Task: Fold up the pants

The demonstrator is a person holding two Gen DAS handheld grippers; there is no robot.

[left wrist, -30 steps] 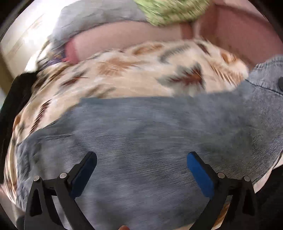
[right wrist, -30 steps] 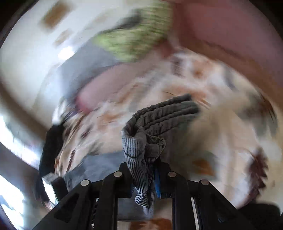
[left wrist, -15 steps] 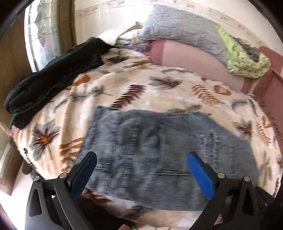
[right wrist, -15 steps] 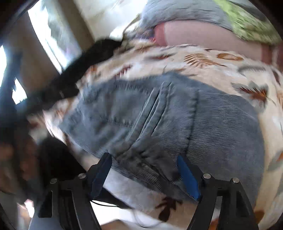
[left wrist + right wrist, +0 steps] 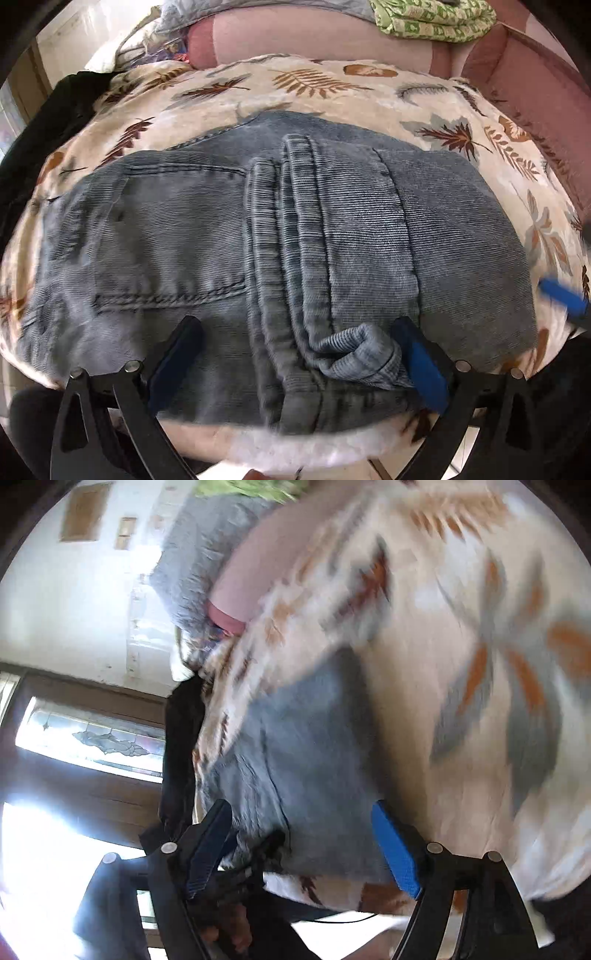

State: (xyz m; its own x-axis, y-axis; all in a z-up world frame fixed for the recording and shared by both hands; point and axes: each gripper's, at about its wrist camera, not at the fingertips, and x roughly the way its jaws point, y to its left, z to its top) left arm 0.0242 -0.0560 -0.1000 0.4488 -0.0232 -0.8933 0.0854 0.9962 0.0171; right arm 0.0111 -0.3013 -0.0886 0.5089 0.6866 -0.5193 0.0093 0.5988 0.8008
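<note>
The grey-blue corduroy pants (image 5: pixel 207 236) lie folded in a flat wide bundle on the leaf-print blanket (image 5: pixel 332 85). The leg cuffs (image 5: pixel 295 221) lie across the middle, and one cuff corner (image 5: pixel 354 350) is rumpled near the front edge. My left gripper (image 5: pixel 295 362) is open and empty, low over the front edge of the pants with the rumpled cuff between its fingers. My right gripper (image 5: pixel 306 845) is open and empty, tilted, at the right end of the pants (image 5: pixel 306 746). One of its blue pads (image 5: pixel 561 295) shows at the right edge of the left wrist view.
A black garment (image 5: pixel 40 122) lies at the blanket's left edge and also shows in the right wrist view (image 5: pixel 181 738). A pink sofa back (image 5: pixel 314 40) carries a grey pillow (image 5: pixel 207 11) and a green patterned cloth (image 5: pixel 428 18). A window (image 5: pixel 92 738) is at left.
One second ago my right gripper was shut on the pants' cuffs; it let go and has swung away to the right. My left gripper has moved down close to the folded pants.
</note>
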